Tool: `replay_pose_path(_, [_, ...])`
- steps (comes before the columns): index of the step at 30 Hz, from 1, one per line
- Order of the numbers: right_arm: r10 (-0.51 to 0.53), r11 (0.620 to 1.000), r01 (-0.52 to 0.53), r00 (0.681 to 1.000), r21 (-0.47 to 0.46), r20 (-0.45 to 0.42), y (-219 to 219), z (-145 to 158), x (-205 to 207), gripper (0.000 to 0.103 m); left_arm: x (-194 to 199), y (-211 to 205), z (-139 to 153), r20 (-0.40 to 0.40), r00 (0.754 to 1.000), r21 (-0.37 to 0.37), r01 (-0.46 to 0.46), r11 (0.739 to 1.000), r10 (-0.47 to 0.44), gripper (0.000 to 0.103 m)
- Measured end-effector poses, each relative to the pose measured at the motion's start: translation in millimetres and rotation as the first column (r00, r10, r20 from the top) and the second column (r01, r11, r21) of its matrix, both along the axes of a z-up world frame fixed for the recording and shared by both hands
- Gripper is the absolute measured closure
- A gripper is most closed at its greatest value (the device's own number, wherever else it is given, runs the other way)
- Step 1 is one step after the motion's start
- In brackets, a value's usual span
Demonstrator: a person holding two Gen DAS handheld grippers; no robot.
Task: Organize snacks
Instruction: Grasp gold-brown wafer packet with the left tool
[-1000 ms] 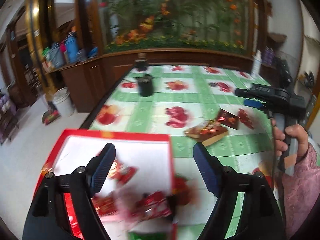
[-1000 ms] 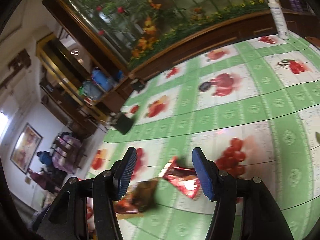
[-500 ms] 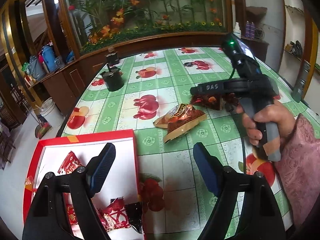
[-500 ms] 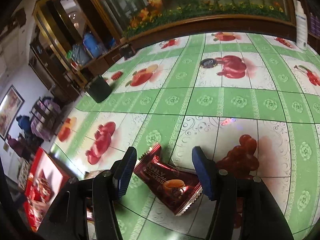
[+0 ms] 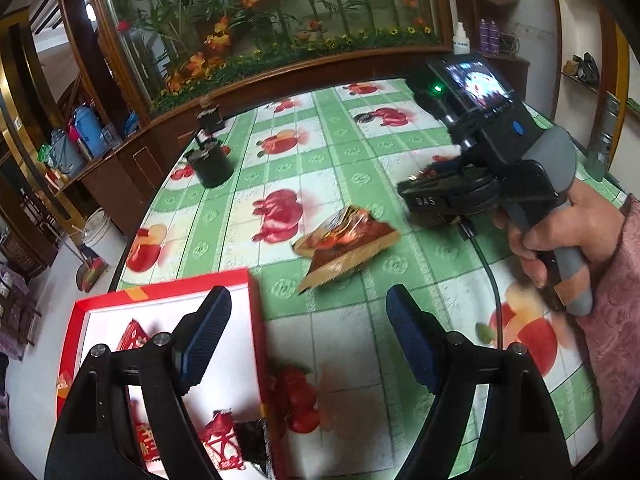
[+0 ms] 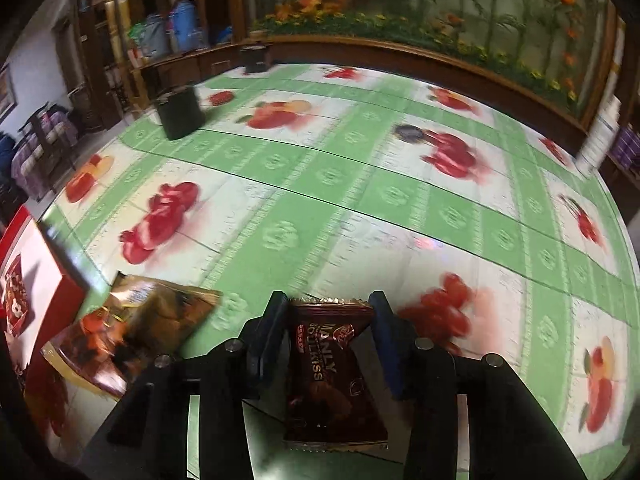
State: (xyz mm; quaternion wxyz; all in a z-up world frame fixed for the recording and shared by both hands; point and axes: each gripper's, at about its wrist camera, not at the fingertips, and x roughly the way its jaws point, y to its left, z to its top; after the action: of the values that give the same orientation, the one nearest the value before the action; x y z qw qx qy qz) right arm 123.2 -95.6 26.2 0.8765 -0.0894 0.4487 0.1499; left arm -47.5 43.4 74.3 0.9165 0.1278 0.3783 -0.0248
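Right hand-held gripper (image 6: 328, 320): pinching a dark red chocolate snack packet (image 6: 332, 368) between its blue pads, the packet lifted clear of the counter (image 6: 360, 208) as far as the right wrist view shows.
Left hand-held gripper (image 5: 308, 340): spread wide and holding nothing, hovering over the right edge of the red box (image 5: 256, 320).
Red box: sitting at the counter's near left corner, with several small red wrapped snacks (image 5: 220, 436) lying on its white floor.
Brown snack bag (image 5: 344, 240): lying on the counter just beyond the box's far right corner, not yet picked up.
Black cup (image 5: 210, 164): standing near the counter's far left edge, well apart from the snacks.
Progress: partly done; a few snacks are boxed, one is being carried, and at least the brown bag is left.
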Motion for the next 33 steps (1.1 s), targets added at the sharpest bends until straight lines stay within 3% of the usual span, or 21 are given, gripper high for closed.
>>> replay_pose_path(14, [-0.044,0.999,0.044,0.998,0.011,-0.055,-64,4,-30,0.06,11,-32,-2,0.008,1.0,0.013,0.01,1.0,-0.01,0.023])
replay_pose_path(33, [-0.037,0.999,0.038,0.998,0.013,-0.057,-66,4,-34,0.058,17,-35,-6,-0.002,1.0,0.022,-0.009,1.0,0.009,0.023])
